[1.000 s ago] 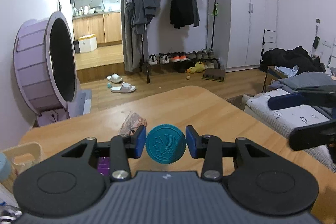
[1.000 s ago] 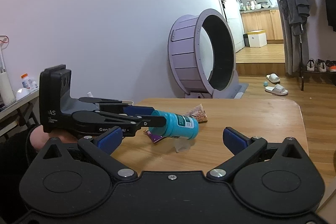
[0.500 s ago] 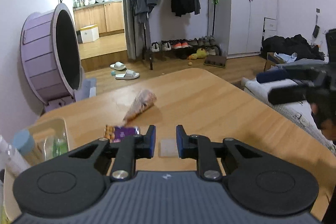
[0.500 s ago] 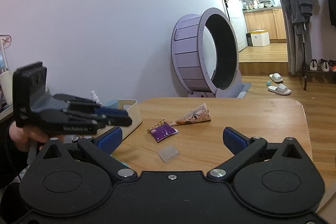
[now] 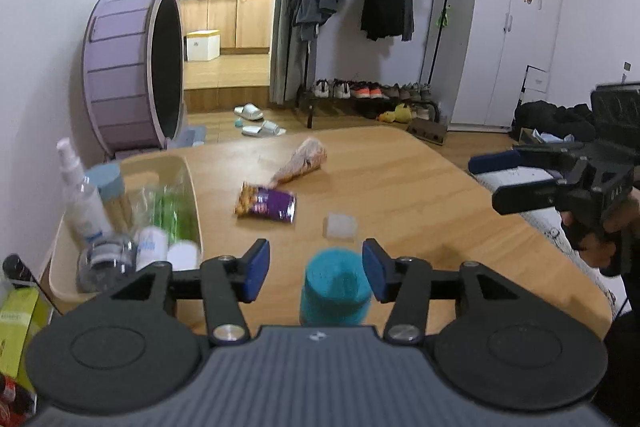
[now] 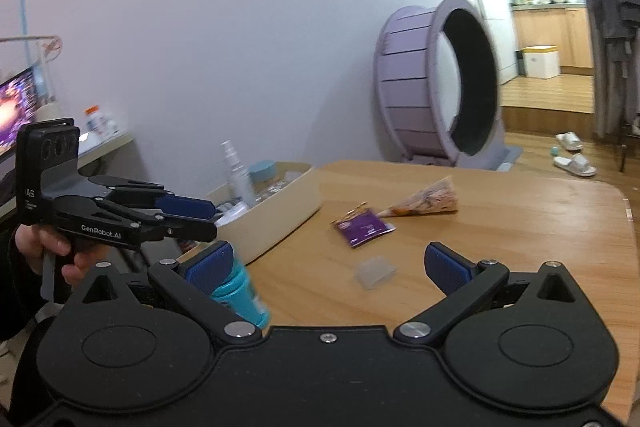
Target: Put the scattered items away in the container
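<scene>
A blurred teal bottle (image 5: 334, 287) sits between the pads of my left gripper (image 5: 316, 273), whose jaws are opening. The left pad stands clear of it; the bottle is nearer the right pad. In the right wrist view the bottle (image 6: 240, 295) shows below the left gripper (image 6: 214, 219), in front of the cream container (image 6: 288, 207). The container (image 5: 192, 187) holds a spray bottle and several jars. A purple snack packet (image 5: 266, 205), a cone-shaped packet (image 5: 302, 165) and a clear plastic piece (image 5: 340, 227) lie on the table. My right gripper (image 6: 324, 263) is open with nothing between its pads.
A purple wheel (image 5: 132, 75) stands on the floor beyond the table's far left corner. A shelf with green packets (image 5: 16, 319) is left of the container. A bed (image 5: 516, 179) lies past the table's right edge, behind the right gripper (image 5: 484, 183).
A second ago my left gripper gripped the teal bottle; half a second ago its jaws were nearly shut with nothing between. Now they are wider around the blurred bottle, and the gripper has moved left, beside the container.
</scene>
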Motion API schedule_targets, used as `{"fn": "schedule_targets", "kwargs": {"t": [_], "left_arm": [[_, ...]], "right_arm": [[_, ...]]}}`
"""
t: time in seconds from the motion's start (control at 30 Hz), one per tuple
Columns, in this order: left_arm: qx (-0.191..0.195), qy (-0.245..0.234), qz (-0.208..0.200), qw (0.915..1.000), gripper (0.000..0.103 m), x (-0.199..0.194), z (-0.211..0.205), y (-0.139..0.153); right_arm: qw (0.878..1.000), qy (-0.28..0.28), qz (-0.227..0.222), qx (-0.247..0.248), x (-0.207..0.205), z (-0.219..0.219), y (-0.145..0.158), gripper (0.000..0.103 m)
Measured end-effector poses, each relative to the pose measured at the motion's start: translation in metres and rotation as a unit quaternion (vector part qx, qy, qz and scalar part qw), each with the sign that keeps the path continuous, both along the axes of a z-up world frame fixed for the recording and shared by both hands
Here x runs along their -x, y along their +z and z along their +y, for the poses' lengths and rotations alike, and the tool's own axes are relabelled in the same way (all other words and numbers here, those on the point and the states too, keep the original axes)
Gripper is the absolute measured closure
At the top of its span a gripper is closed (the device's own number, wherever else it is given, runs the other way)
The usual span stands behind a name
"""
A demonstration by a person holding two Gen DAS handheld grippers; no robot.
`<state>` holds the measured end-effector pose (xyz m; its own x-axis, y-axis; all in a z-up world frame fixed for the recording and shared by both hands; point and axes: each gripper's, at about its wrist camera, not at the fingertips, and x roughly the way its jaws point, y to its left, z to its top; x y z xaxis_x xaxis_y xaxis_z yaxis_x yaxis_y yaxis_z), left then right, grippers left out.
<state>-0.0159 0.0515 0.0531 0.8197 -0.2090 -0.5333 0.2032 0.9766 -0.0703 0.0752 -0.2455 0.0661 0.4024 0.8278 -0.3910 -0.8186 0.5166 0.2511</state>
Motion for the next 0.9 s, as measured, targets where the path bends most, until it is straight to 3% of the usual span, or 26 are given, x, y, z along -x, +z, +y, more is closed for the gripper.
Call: {"fn": "schedule_targets", "kwargs": {"t": [0.17, 0.47, 0.9], "left_arm": [[0.008, -0.002, 0.016, 0.9998, 0.049, 0.006, -0.001, -0.009], [-0.011, 0.002, 0.040, 0.9991, 0.044, -0.003, -0.009, -0.020], [-0.004, 0.002, 0.050, 0.9987, 0.044, -0.008, -0.013, -0.023]], "right_arm": [[0.999, 0.043, 0.006, 0.020, 0.009, 0.013, -0.002, 0.000], [0.989, 0.123, 0.029, 0.081, 0.029, 0.033, -0.011, 0.000], [0.987, 0.119, 0.031, 0.100, 0.036, 0.032, -0.012, 0.000]]}}
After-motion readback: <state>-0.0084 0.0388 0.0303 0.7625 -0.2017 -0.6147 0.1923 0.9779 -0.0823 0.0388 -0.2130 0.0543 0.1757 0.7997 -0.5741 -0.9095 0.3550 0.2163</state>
